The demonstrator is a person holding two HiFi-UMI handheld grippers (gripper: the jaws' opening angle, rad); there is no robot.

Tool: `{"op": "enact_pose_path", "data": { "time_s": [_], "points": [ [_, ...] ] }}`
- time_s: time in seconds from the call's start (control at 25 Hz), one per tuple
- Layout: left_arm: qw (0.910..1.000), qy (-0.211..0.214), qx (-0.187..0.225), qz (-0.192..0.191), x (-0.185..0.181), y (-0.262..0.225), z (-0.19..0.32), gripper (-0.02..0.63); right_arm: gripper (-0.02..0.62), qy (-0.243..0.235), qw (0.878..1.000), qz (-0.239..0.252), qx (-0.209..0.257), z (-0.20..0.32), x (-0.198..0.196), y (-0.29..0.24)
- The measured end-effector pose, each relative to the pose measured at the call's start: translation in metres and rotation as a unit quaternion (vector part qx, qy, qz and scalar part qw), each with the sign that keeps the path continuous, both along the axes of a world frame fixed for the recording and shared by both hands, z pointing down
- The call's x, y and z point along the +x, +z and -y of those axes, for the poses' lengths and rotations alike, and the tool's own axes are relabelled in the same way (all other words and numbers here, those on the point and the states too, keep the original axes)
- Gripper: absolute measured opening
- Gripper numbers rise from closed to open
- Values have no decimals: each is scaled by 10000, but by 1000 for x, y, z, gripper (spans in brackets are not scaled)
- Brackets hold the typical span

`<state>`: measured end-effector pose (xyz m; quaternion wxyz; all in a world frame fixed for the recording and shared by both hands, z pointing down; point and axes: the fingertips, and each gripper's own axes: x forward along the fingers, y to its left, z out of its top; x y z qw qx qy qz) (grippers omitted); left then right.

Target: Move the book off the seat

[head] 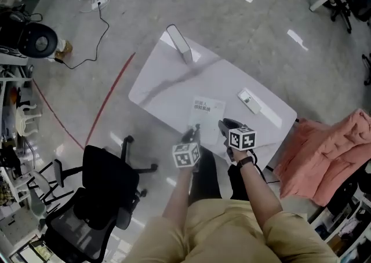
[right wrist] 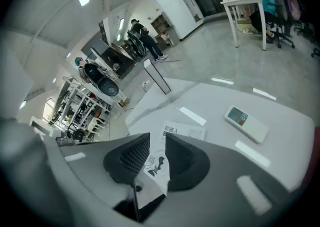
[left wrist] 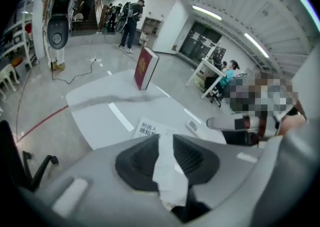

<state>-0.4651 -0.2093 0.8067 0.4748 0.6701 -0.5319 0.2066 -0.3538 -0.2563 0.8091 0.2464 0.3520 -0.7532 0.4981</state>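
Now the left claw (left wrist: 165, 140) and right claw (right wrist: 157, 140) each pinch a white leaf of the book (right wrist: 154, 166), which is held up over the near edge of the tabletop (head: 174, 85). Ahead, a printed booklet (head: 207, 107) lies flat, with a remote (head: 250, 101) to its right and bare surface to its left. A red-covered volume (left wrist: 145, 68) stands upright at the far edge. A black office chair (head: 107, 189) sits left of the person, and a pink cloth (head: 330, 154) lies to the right.

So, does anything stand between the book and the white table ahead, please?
Nothing visible does. Both the left gripper and right gripper are shut on the book, and the table is bare beside it; the remote lies off to the right, the red volume stands at the far end.
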Motion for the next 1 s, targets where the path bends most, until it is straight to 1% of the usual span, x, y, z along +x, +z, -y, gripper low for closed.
{"op": "enact_pose_path", "data": {
  "time_s": [0.12, 0.24, 0.36, 0.44, 0.52, 0.56, 0.68, 0.76, 0.88, 1.0],
  "points": [
    [9987, -136, 472, 129, 11, -64, 3, 48, 83, -130, 9992, 22, 387, -12, 4, -59],
    [9941, -296, 1015, 247, 29, -127, 7, 40, 62, -190, 9951, 26, 967, -14, 22, -119],
    [9852, -423, 1616, 378, 46, -187, 15, 28, 48, -299, 9871, 9, 1571, -8, 43, -172],
    [9789, -414, 1951, 450, 57, -222, 12, 18, 35, -340, 9809, 34, 1917, -10, 54, -202],
    [9727, -370, 2236, 504, 67, -253, 4, 9, 6, -320, 9747, 132, 2206, -17, 61, -230],
    [9691, -361, 2379, 534, 70, -269, -1, 8, 5, -301, 9716, 194, 2338, -20, 63, -245],
    [9563, -363, 2828, 647, 79, -318, -11, 2, 5, -276, 9598, 402, 2764, -24, 66, -295],
    [9451, -379, 3164, 723, 82, -353, -15, 2, 6, -236, 9487, 584, 3097, -23, 67, -333],
    [9232, -426, 3729, 823, 90, -407, -20, 2, 6, -194, 9294, 823, 3592, -24, 71, -389],
    [9029, -421, 4176, 931, 104, -451, -35, 2, 6, -289, 9104, 922, 4023, -37, 79, -433]
  ]
}}
